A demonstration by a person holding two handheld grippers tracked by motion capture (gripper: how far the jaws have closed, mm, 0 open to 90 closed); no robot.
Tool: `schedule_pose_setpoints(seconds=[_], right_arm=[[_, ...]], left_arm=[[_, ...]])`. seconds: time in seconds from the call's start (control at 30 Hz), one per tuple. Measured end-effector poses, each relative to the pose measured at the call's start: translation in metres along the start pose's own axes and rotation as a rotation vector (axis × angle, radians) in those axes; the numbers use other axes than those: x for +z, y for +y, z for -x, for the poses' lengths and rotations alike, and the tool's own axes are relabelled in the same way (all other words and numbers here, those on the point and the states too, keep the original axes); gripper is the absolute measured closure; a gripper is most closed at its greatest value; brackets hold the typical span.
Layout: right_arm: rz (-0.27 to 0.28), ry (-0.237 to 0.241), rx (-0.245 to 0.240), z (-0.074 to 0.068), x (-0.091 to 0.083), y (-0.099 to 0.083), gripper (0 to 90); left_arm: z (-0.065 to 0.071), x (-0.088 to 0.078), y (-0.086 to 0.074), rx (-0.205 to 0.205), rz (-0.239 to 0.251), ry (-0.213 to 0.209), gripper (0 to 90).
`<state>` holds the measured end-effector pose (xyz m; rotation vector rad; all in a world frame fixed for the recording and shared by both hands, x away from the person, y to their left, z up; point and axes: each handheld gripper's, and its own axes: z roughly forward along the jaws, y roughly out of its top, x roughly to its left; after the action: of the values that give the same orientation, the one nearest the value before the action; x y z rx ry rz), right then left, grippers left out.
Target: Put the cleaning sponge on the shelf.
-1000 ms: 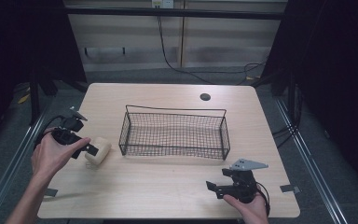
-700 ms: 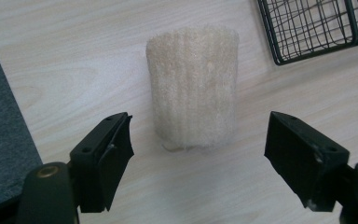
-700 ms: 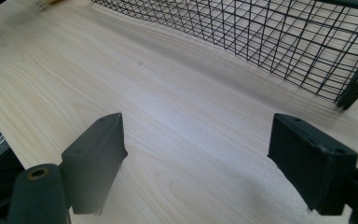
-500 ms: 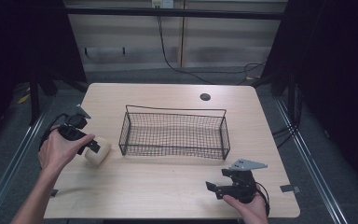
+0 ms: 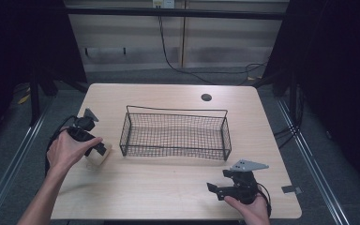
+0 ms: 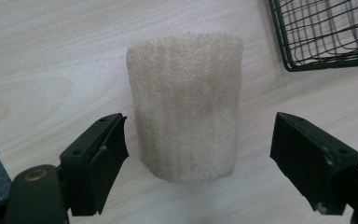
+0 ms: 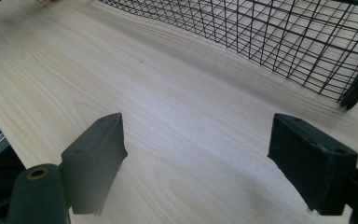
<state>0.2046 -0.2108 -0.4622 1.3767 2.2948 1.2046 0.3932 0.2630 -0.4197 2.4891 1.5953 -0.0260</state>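
A cream, fuzzy rolled cloth (image 6: 186, 105) lies on the wooden table (image 5: 168, 187), left of the black wire basket (image 5: 176, 133). My left gripper (image 6: 200, 154) is open, its jaws standing on either side of the roll's near end without touching it. In the high view the roll (image 5: 99, 158) peeks out under the left gripper (image 5: 96, 147) and the hand holding it. My right gripper (image 5: 218, 190) rests open near the table's front right, with bare tabletop between its jaws (image 7: 196, 154).
The basket (image 7: 270, 37) holds nothing and sits mid-table; its corner (image 6: 317, 32) is close to the roll's far right. A round cable hole (image 5: 206, 97) is at the back of the table. Dark floor and metal rails surround the table.
My left gripper has moved in toward the roll and now covers most of it from above. The right gripper has stayed still.
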Motion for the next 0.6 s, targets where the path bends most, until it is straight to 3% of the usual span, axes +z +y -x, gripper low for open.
schedule_pose_setpoints(seconds=[0.4, 0.6], right_arm=[[-0.008, 0.003, 0.0, 0.001, 0.002, 0.0, 18.3], [-0.01, 0.004, 0.002, 0.001, 0.002, 0.0, 18.3]], left_arm=[[-0.004, 0.024, 0.001, -0.03, -0.044, 0.038, 18.5], [-0.004, 0.032, 0.002, -0.028, -0.054, 0.021, 18.3]])
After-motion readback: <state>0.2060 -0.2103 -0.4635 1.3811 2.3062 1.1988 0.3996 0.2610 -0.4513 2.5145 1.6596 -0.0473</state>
